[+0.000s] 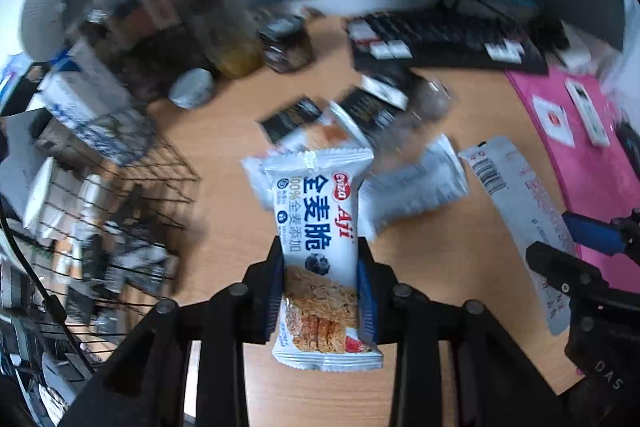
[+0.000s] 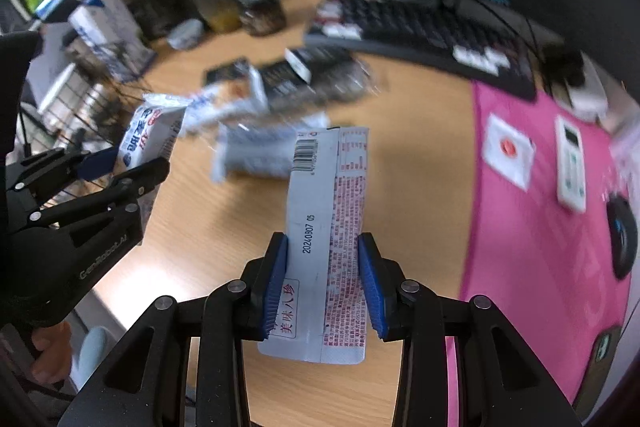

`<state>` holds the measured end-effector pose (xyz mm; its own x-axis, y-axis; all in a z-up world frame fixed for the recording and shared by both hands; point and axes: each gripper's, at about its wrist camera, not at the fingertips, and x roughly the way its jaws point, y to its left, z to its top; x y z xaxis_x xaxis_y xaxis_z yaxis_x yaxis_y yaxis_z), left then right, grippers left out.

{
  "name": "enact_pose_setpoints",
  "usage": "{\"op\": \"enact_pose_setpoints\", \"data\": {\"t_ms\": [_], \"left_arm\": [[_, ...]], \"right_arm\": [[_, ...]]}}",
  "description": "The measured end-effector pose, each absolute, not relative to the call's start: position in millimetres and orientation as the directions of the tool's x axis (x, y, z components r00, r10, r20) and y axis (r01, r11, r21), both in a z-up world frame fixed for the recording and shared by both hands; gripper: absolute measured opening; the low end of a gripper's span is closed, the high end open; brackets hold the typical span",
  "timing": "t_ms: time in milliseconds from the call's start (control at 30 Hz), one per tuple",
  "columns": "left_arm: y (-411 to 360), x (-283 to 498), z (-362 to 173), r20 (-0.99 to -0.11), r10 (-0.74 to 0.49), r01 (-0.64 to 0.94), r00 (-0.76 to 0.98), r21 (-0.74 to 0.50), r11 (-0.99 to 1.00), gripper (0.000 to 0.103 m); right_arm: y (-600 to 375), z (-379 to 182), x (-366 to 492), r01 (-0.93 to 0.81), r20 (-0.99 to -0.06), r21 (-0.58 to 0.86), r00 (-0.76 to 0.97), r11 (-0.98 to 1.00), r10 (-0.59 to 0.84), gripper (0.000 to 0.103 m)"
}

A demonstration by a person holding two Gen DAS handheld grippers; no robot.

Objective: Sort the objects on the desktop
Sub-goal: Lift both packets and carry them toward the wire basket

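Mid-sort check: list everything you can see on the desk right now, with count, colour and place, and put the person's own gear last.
Wholegrain bar packet: one, white with blue print, held in the left tool.
Long flat packet: one, white-grey, barcode side showing, held in the right tool.
Loose snack packets: several, white and black, piled mid-desk; blurred, exact count unclear.
Keyboard: one, black, at the back of the desk.
Mat: one, pink, on the right of the desk.
Remote: one, white, on the mat.
Mouse: one, black, at the mat's right edge.
Wire basket: one, black, on the left.
Jars: two, one dark and one amber, at the back.
Left tool: black with blue pads.
Right tool: same.
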<state>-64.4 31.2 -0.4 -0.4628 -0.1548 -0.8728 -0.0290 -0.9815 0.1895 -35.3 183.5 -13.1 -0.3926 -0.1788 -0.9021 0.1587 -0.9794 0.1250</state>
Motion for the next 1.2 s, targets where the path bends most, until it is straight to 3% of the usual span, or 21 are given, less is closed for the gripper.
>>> {"op": "enact_pose_setpoints", "data": {"t_ms": [267,433,767,1200], "left_arm": [[-56,-52,65,-0.803,-0.272,0.167,-0.530,0.215,-0.962,0.036],[-120,-40,79,-0.791,-0.356,0.305,-0.498,0.225,-0.926,0.036],[-216,-22,52,-0.823,-0.419,0.454,-0.383,0.227,-0.861,0.036],[-244,-18,26,-0.857,-0.389,0.472,-0.338,0.204,-0.858,0.036]], "right_arm": [[90,47,-64,0.375,-0.848,0.150,-0.427,-0.915,-0.314,0.037],[14,64,-79,0.496,-0.836,0.162,-0.391,-0.853,-0.386,0.037],[-98,50,-88,0.632,-0.851,0.181,-0.284,-0.754,-0.442,0.037],[-143,17,-97,0.654,-0.881,0.176,-0.229,-0.736,-0.414,0.037]]}}
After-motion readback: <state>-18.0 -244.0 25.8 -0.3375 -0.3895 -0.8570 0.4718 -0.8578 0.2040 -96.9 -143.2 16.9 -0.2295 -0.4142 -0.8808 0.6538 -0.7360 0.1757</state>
